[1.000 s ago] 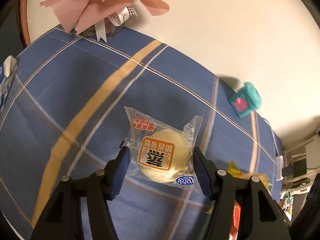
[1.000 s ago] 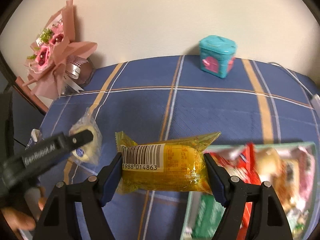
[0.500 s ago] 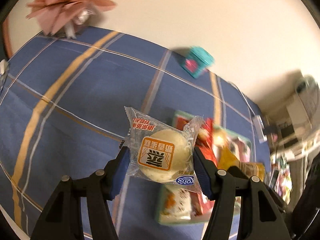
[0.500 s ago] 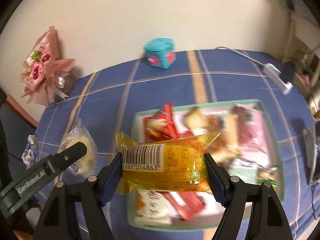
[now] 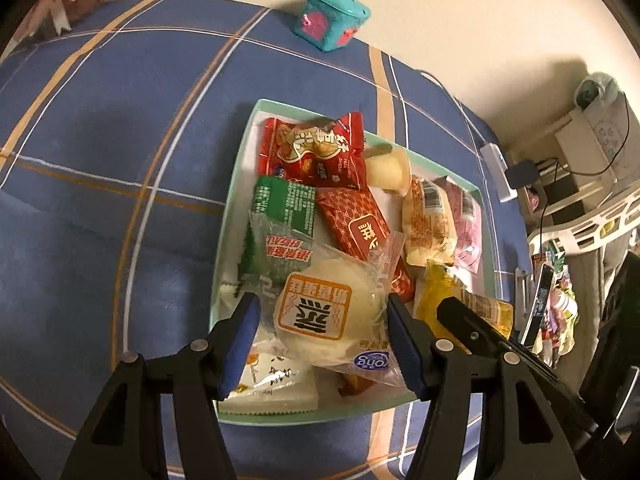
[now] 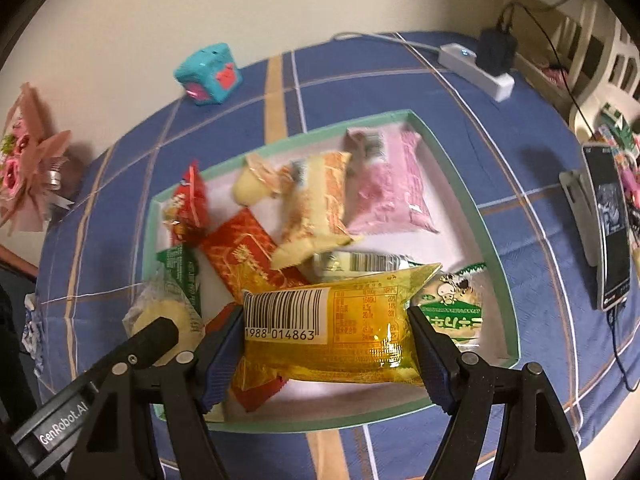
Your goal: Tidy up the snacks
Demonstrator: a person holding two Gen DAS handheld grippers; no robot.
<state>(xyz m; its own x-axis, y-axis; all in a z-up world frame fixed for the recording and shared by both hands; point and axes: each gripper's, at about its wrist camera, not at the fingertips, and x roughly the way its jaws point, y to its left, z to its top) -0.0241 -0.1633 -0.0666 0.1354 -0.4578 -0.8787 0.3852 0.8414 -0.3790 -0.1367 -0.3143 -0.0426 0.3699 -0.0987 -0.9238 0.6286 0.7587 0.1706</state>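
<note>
My left gripper (image 5: 322, 312) is shut on a clear-wrapped round bun (image 5: 316, 316) with an orange label, held over the near left part of the mint-green tray (image 5: 236, 184). My right gripper (image 6: 325, 332) is shut on a yellow snack packet (image 6: 352, 332) with a barcode, over the tray's (image 6: 460, 168) near middle. The tray holds several snacks: a red packet (image 5: 316, 148), a green one (image 5: 284, 204), a pink one (image 6: 392, 184). In the right wrist view the bun (image 6: 160, 312) shows at lower left. The yellow packet (image 5: 480, 308) shows at right in the left wrist view.
The table wears a blue checked cloth (image 5: 100, 140). A teal box (image 6: 208, 74) stands at the back by the wall, a pink bouquet (image 6: 28, 160) at the far left. A white power strip (image 6: 476, 70) and a phone on a stand (image 6: 608, 232) lie to the right.
Both grippers have swung from over the bare cloth to over the tray, each carrying its packet. The tray's snacks have come into view beneath them.
</note>
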